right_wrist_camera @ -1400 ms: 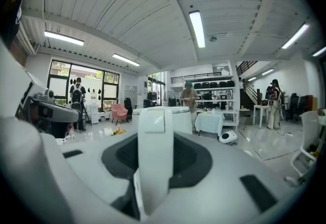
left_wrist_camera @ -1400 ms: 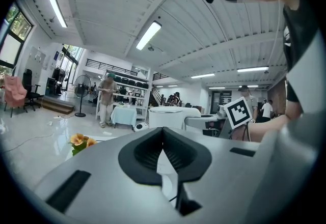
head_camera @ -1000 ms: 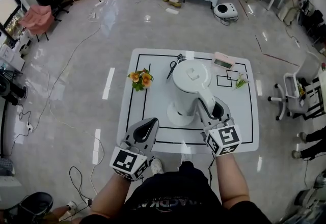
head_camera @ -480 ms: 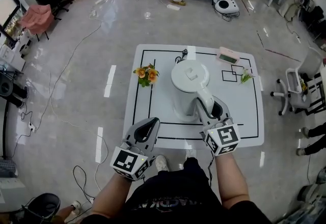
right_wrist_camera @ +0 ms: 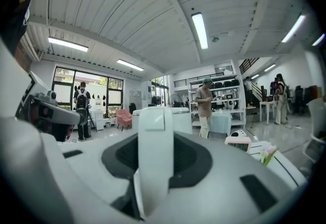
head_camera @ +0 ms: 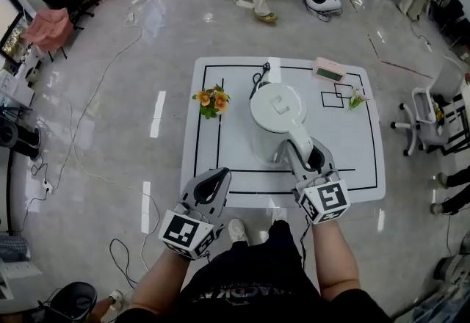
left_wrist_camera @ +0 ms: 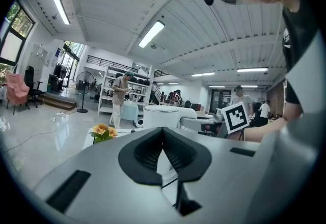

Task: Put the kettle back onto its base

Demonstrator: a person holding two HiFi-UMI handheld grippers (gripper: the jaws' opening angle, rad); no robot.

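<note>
1. One white table [head_camera: 220, 160] with black lines on it fills the middle of the head view.
2. Upright over the table's middle is the white kettle [head_camera: 277, 110]. Its long axis is vertical and its lid faces up. The handle [head_camera: 296, 144] points toward the person, to the lower right in the head view. I cannot tell whether the kettle rests on anything.
3. At the table's near edge, the right gripper [head_camera: 301, 156] points nearly level at the kettle. Its jaws stand partway open and are clamped on the handle. In the right gripper view the handle [right_wrist_camera: 154, 167] runs as a vertical white bar between the dark pads, with the kettle's body [right_wrist_camera: 181, 118] just behind it.
4. Left of it, at the near edge and apart from the kettle, is the left gripper [head_camera: 213, 180]. Its jaws are pressed together with nothing between them [left_wrist_camera: 163, 141].
5. Left of the kettle and near it are orange and yellow flowers [head_camera: 212, 101].
6. At the table's far right edge lies a pink box [head_camera: 328, 70].
7. Beyond the kettle, near the far edge, are black scissors [head_camera: 258, 81].
8. Right of the kettle, beside the small black squares, lies a small sprig [head_camera: 357, 100].
</note>
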